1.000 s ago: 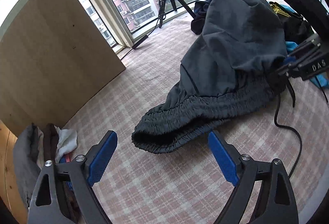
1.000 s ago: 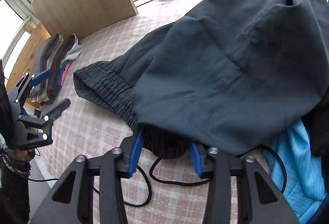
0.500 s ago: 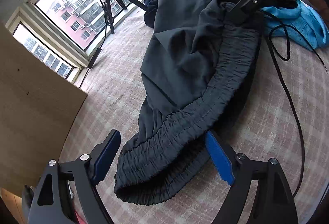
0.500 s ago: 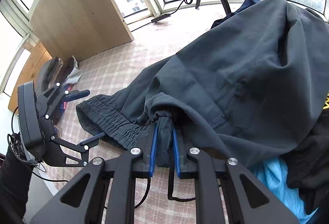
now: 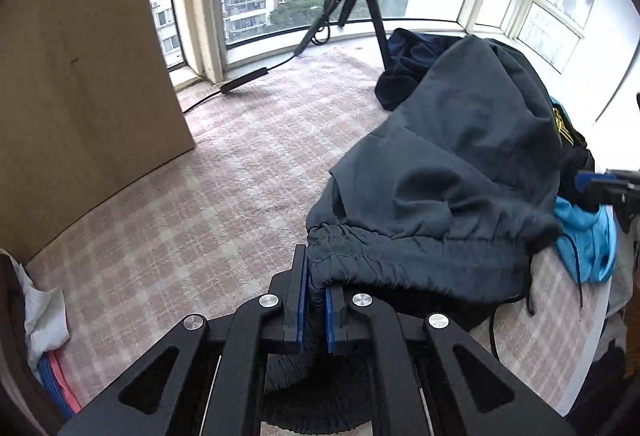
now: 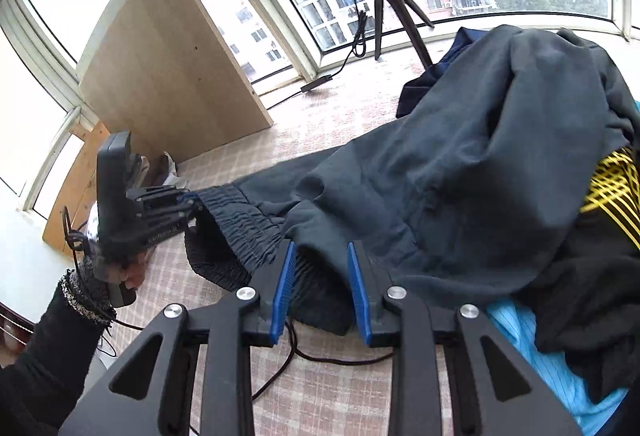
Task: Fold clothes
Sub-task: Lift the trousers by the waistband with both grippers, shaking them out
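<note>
The dark grey-blue trousers with a gathered elastic waistband (image 5: 440, 196) lie heaped over a pile of clothes on the pink checked cloth surface (image 5: 192, 204), waistband end nearest both tools. Half a second ago the left gripper (image 5: 315, 310) stood wide open around the waistband; now its blue pads are closed onto the band's edge, pinching the fabric. The right gripper (image 6: 322, 290), then clamped on the waistband, now has its jaws parted, the band's other end lying loosely between the pads.
</note>
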`<action>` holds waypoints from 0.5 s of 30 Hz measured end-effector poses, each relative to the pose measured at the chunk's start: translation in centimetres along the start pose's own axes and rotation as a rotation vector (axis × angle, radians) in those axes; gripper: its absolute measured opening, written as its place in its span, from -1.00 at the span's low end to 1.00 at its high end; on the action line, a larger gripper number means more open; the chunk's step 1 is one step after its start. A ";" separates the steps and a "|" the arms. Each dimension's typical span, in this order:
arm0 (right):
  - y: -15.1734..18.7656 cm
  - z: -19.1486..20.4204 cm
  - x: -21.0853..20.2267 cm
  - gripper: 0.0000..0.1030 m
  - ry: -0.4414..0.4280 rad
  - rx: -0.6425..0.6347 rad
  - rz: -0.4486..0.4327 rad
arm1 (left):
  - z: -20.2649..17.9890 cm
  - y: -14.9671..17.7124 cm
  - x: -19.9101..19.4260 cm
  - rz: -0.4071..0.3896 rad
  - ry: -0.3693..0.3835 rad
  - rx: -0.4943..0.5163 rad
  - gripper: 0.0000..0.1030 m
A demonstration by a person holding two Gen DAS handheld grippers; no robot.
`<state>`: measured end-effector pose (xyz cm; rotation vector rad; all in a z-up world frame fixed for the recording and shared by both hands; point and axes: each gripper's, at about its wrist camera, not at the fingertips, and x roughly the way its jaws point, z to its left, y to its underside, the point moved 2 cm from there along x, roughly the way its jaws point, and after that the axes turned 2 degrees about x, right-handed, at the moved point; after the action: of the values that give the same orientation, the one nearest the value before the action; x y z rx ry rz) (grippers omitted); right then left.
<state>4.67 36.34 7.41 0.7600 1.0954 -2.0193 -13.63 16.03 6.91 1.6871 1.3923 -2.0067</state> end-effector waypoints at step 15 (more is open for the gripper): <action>4.2 2.4 8.5 -0.26 0.160 -0.121 0.042 | 4.2 -0.1 -0.4 -0.016 0.018 -0.102 -0.89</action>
<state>2.80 30.07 0.16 0.8857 1.2694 -1.8642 -16.41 12.91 6.93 1.6597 1.4909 -1.8989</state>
